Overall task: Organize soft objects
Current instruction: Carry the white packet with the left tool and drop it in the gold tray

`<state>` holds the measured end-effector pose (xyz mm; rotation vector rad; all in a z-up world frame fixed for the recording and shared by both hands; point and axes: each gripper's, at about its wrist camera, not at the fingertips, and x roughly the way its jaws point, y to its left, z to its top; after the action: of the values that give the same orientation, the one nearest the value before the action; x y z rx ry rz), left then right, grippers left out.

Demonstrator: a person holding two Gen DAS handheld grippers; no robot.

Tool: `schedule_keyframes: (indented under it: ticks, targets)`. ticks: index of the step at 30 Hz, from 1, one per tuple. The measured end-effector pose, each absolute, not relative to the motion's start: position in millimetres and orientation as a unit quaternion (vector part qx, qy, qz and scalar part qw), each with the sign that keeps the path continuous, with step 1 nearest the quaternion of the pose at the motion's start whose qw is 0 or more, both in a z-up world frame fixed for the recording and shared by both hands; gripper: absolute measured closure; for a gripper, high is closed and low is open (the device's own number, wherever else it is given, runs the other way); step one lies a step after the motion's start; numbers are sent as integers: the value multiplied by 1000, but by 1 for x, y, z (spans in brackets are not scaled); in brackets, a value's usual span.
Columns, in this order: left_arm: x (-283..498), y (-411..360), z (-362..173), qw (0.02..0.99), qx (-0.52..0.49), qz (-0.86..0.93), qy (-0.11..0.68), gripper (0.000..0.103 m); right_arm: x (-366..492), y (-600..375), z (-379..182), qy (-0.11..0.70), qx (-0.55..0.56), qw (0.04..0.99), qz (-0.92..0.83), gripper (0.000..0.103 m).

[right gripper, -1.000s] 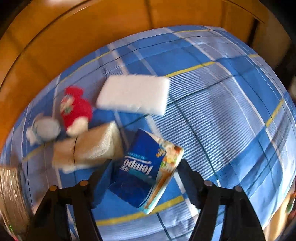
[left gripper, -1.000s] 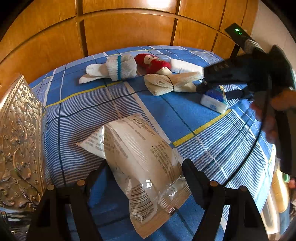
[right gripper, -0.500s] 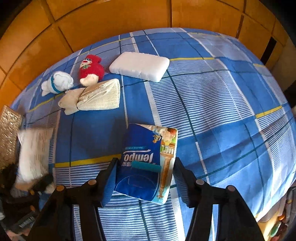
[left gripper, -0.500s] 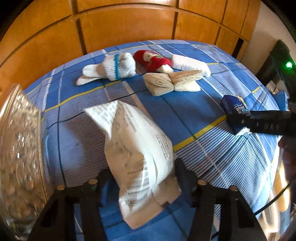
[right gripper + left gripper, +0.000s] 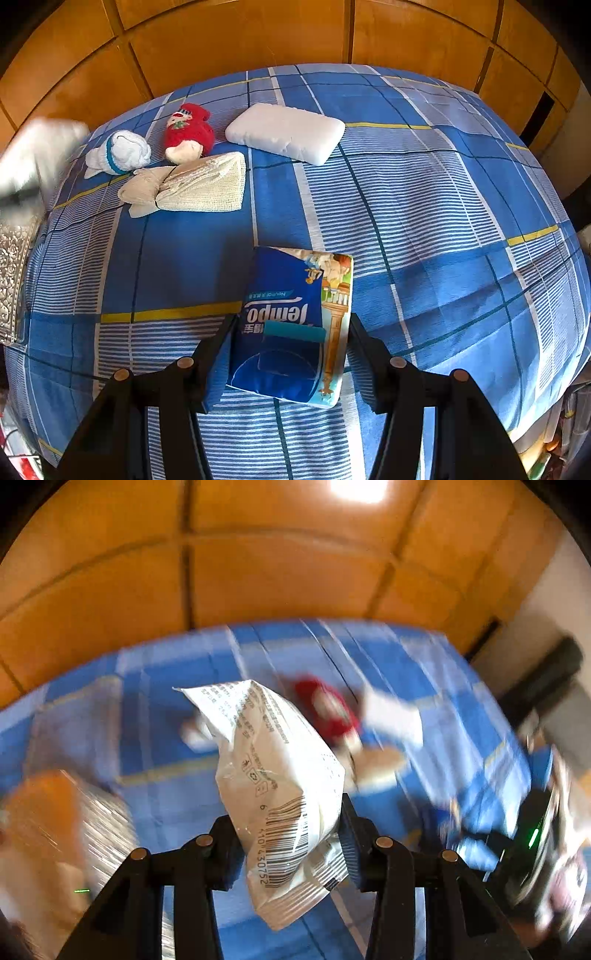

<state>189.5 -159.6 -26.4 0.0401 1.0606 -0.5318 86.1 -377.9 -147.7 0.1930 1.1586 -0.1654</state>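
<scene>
Lifted clear of bedspread now: left gripper clamped on white packet, right gripper pinching Tempo tissue pack — keep squeeze light, carry level toward silver tray.

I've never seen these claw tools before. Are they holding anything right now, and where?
Left gripper pinches the white packet near its barcoded lower end. Right gripper squeezes the blue tissue pack by its sides.

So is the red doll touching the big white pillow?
Apart. The right wrist view shows a strip of blue bedsheet between the red doll and the white pillow.
</scene>
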Motion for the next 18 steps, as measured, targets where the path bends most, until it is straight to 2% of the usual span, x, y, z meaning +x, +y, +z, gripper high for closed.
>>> schedule_keyframes:
  ticks: [6,9,13,18]
  targets:
    - [254,-69,39,874,-24,-158,459,59,83,-377,-147,545,88,830,-77,45]
    - [268,-16,55,889,-36,-111,444,59,84,-378,-147,547,92,829,-77,45]
    - [269,68,59,898,-55,-40,435,59,87,-378,-147,551,89,826,-77,45]
    - [218,163,44,903,-84,14,421,58,87,-375,-147,544,75,832,-80,46]
